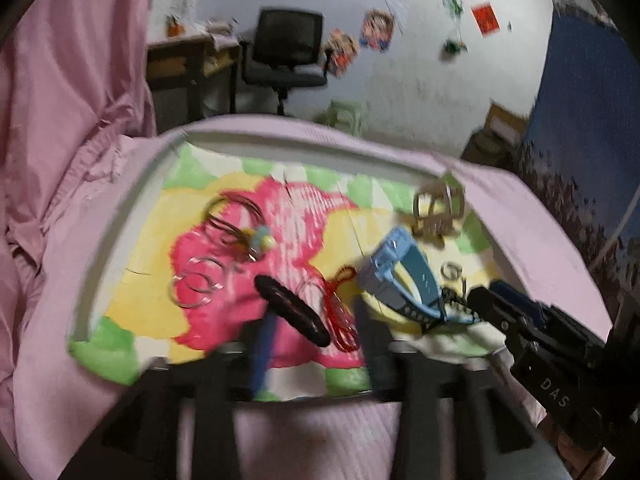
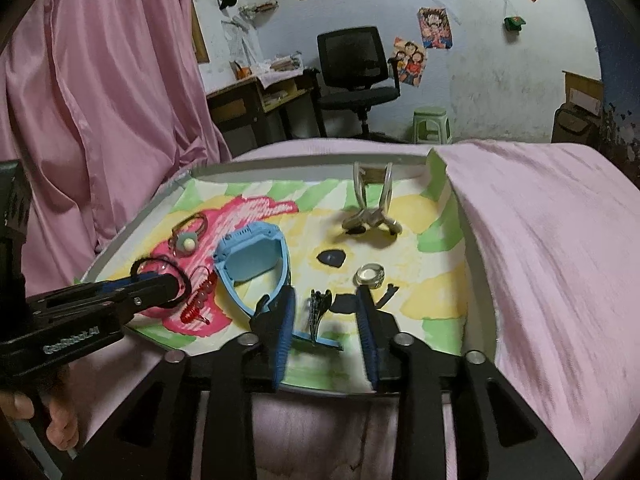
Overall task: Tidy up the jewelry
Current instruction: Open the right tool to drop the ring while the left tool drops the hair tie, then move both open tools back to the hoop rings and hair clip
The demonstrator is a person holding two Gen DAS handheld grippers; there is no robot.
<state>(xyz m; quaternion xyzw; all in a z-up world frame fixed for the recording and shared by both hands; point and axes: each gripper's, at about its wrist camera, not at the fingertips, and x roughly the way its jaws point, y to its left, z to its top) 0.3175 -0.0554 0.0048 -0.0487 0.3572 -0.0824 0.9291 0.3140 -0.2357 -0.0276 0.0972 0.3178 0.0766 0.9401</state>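
While both grippers are hovering at the near edge of the tray (image 2: 132,224), we're looking at a pile of jewelry spread over the flowery paper lining it, all of it sitting on a pink bed.

The right gripper (image 2: 326,312) is standing with its blue pads apart and nothing between them. Directly ahead of it, in the gap, we're seeing a small dark hair clip (image 2: 318,308) with its long axis running straight away from us, in line with the fingers. So we're guessing that's the next pick, and the gripper would need to close across its narrow width. Just past the right finger a clear ring (image 2: 370,274) is lying flat, and a dark pick-shaped piece (image 2: 332,258) sits a bit further ahead.

The blue watch (image 2: 256,258) is lying just left of the right gripper, its strap touching or passing under the left finger.

The left gripper (image 1: 312,320) is also spread open and empty, but that view is blurry. A black oval clip (image 1: 292,308) is lying diagonally between its fingers, with a red beaded cord (image 1: 340,308) right beside it.

Counting: one watch, one clear ring, one claw clip (image 2: 370,204) far ahead, one flower hair tie (image 2: 188,240), two thin silver hoops (image 1: 196,282) ahead-left of the left gripper.
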